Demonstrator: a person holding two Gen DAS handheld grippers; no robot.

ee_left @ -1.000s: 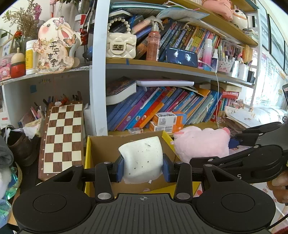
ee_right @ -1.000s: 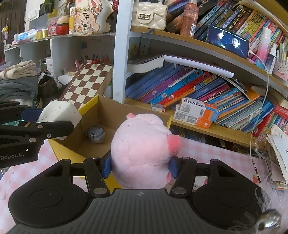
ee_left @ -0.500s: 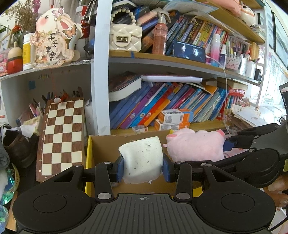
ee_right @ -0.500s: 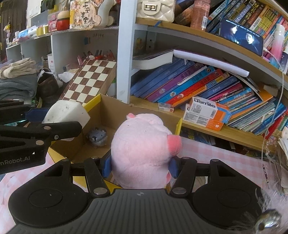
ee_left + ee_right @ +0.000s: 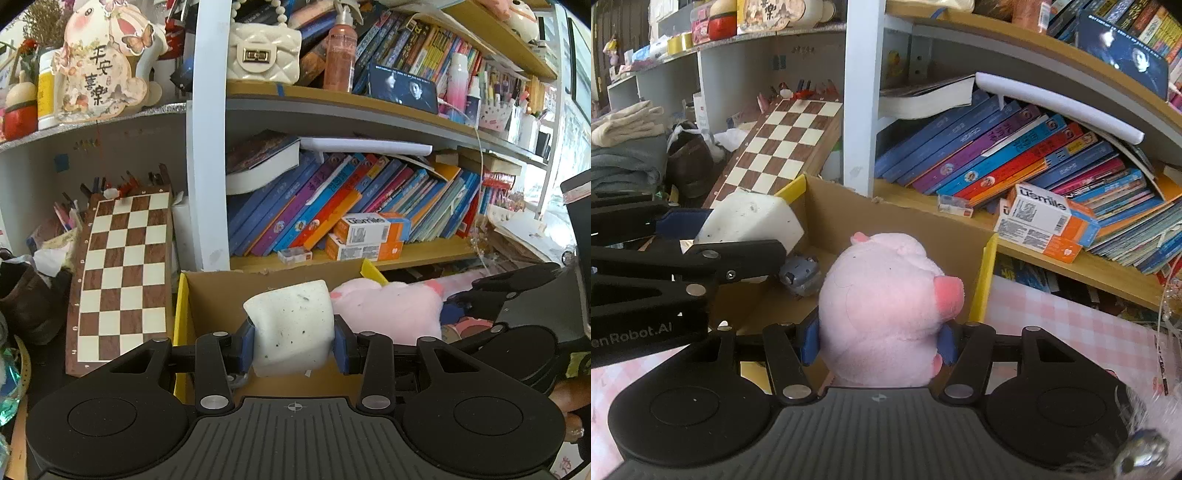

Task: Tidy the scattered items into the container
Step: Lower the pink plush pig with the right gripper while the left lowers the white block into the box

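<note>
Crowded bookshelves back a pink-checked tabletop [image 5: 1052, 325]. Nearest, the left gripper [image 5: 293, 341] pinches a white foam block [image 5: 290, 328] and the right gripper [image 5: 879, 341] squeezes a pink plush pig [image 5: 882, 306], both over the cardboard box [image 5: 886, 225]. Low in the box's left corner lies a small grey toy [image 5: 801, 275]. Risk, I judge: the two grippers crowd the narrow opening, so either load could catch the yellow flaps [image 5: 982, 280] and tumble outside.

Black left gripper [image 5: 293, 341] and right gripper [image 5: 879, 341], blue-padded jaws, silver screws.
</note>
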